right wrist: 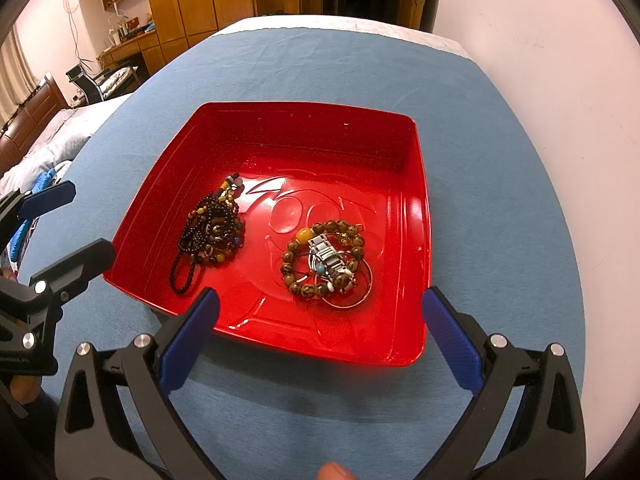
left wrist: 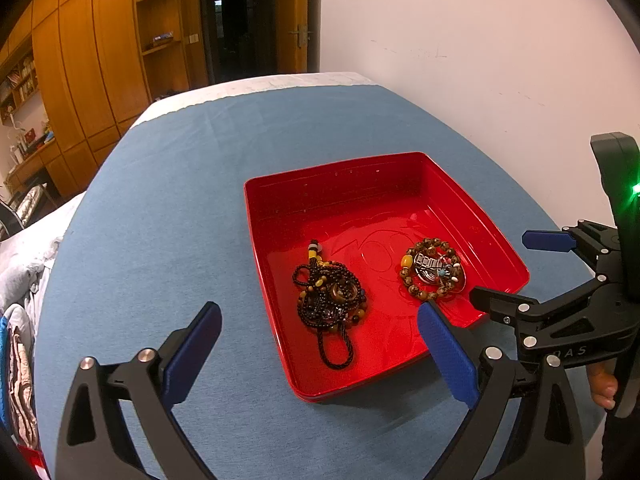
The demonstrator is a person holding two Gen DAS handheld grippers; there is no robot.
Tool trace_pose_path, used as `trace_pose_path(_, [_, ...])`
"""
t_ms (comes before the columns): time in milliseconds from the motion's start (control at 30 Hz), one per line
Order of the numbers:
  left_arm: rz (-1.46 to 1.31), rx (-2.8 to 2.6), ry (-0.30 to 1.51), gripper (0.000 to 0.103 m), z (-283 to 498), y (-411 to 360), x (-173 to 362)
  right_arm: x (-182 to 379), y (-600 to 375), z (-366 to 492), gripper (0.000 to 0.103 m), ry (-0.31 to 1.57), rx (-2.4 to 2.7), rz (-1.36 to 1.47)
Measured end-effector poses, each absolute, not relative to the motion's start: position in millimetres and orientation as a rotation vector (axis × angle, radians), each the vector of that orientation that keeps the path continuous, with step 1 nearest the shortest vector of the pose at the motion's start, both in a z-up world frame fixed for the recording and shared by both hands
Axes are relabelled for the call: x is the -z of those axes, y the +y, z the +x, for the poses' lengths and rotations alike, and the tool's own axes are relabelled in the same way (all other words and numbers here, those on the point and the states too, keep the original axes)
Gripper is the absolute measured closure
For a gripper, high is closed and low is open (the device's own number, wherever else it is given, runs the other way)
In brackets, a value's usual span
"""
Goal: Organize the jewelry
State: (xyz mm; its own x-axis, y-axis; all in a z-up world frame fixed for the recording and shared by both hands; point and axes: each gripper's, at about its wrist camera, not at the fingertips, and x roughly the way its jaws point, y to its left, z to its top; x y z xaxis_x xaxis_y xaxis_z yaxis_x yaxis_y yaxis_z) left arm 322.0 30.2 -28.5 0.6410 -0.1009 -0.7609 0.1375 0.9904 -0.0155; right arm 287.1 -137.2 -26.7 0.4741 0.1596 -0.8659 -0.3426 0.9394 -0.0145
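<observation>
A: Why are both your grippers spread wide with nothing in them?

B: Your jewelry sits in two heaps in the red tray [right wrist: 420, 208]: necklace [right wrist: 210, 232] left, bracelets [right wrist: 326, 260] right. The right gripper [right wrist: 318, 340] hangs by the near rim, the left gripper [left wrist: 320, 354] likewise, probably ready to pick.

Tray [right wrist: 416, 216] on cloth [right wrist: 500, 160]; bead necklace [right wrist: 208, 232] left inside, bracelet pile [right wrist: 324, 260] right.
</observation>
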Motion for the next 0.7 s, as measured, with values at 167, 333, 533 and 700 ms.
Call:
trace_pose_path(167, [0.045,0.136,0.865,0.005,321.8,30.2,28.5,26.7,-136.7,286.8,0.003,1.033,-0.310,-0.196])
trace_pose_path(333, [0.045,0.137,0.865,0.005,321.8,30.3,28.4,27.0,-137.0,287.0,0.003,1.034,-0.310,-0.195])
trace_pose_path(533, [0.045,0.137,0.865,0.005,322.0,29.8,29.1,26.1,-137.5,286.4,0.003,1.034,-0.307,-0.198])
trace_pose_path(700, [0.045,0.138,0.865,0.005,321.9,29.7,29.0,25.9,-138.2,286.7,0.003,1.034,-0.307,-0.199])
